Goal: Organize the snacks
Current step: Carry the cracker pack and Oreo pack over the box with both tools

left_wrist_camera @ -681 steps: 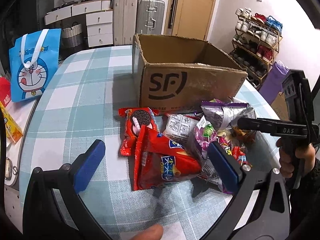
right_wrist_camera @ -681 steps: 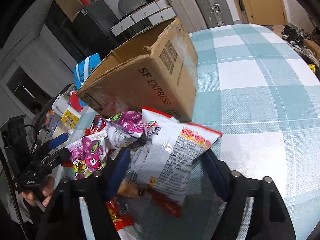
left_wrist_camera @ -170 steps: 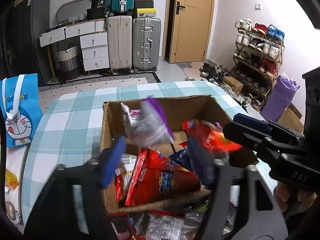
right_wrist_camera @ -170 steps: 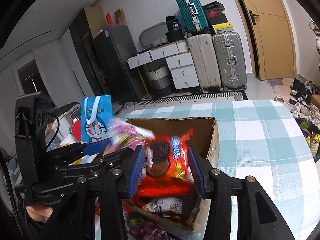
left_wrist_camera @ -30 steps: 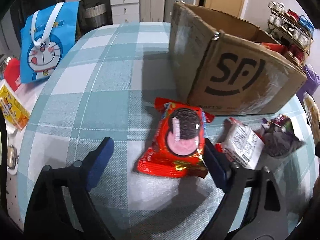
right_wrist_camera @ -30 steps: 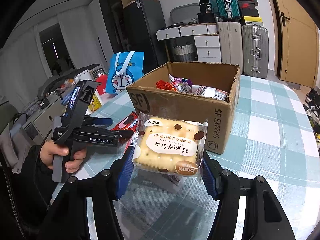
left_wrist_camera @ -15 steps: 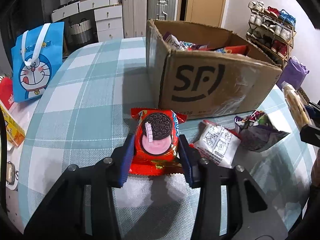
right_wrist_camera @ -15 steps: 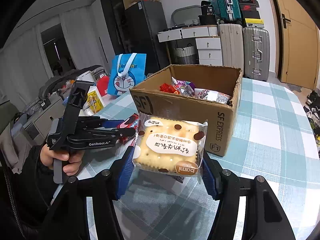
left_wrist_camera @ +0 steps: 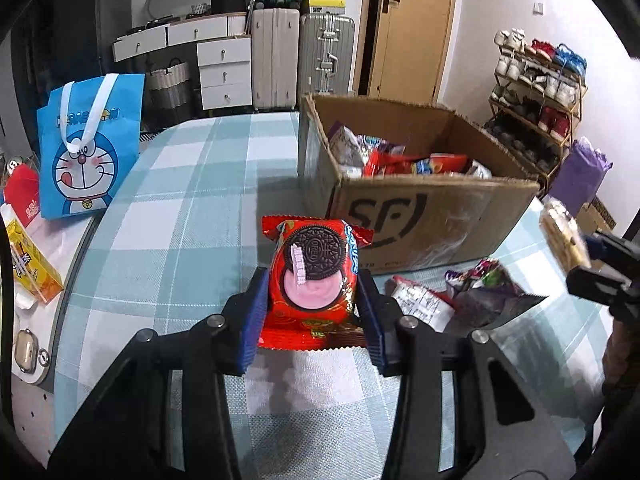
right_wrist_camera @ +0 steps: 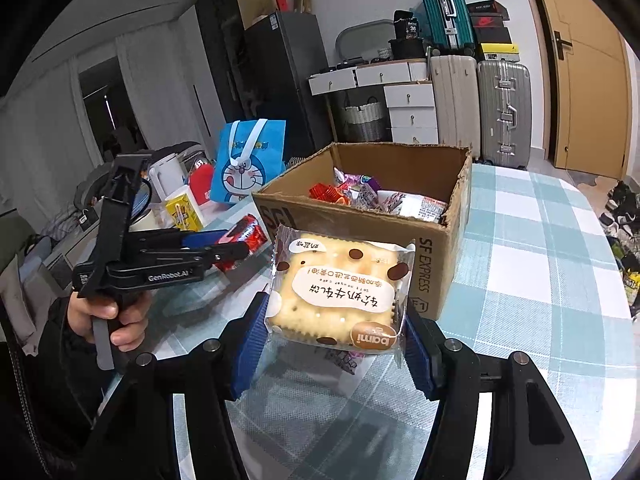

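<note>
My left gripper [left_wrist_camera: 314, 312] is shut on a red Oreo packet [left_wrist_camera: 314, 276] and holds it above the checked table, in front of the open SF cardboard box [left_wrist_camera: 424, 212]. The box holds several snack packs [left_wrist_camera: 400, 160]. My right gripper [right_wrist_camera: 336, 340] is shut on a clear-wrapped cracker packet [right_wrist_camera: 340, 288], lifted in front of the box [right_wrist_camera: 436, 264]. The left gripper with the Oreo packet [right_wrist_camera: 246, 236] also shows in the right wrist view. A white packet [left_wrist_camera: 424, 306] and a purple packet [left_wrist_camera: 486, 296] lie on the table by the box.
A blue Doraemon bag [left_wrist_camera: 88, 152] stands at the table's left edge beside a yellow carton [left_wrist_camera: 30, 268] and a red pouch [left_wrist_camera: 22, 192]. Suitcases [left_wrist_camera: 300, 56] and drawers stand behind the table. A shoe rack [left_wrist_camera: 536, 92] is at the right.
My left gripper has closed on the Oreo packet and lifted it off the table toward the box. My right gripper still holds the cracker packet and has risen slightly.
</note>
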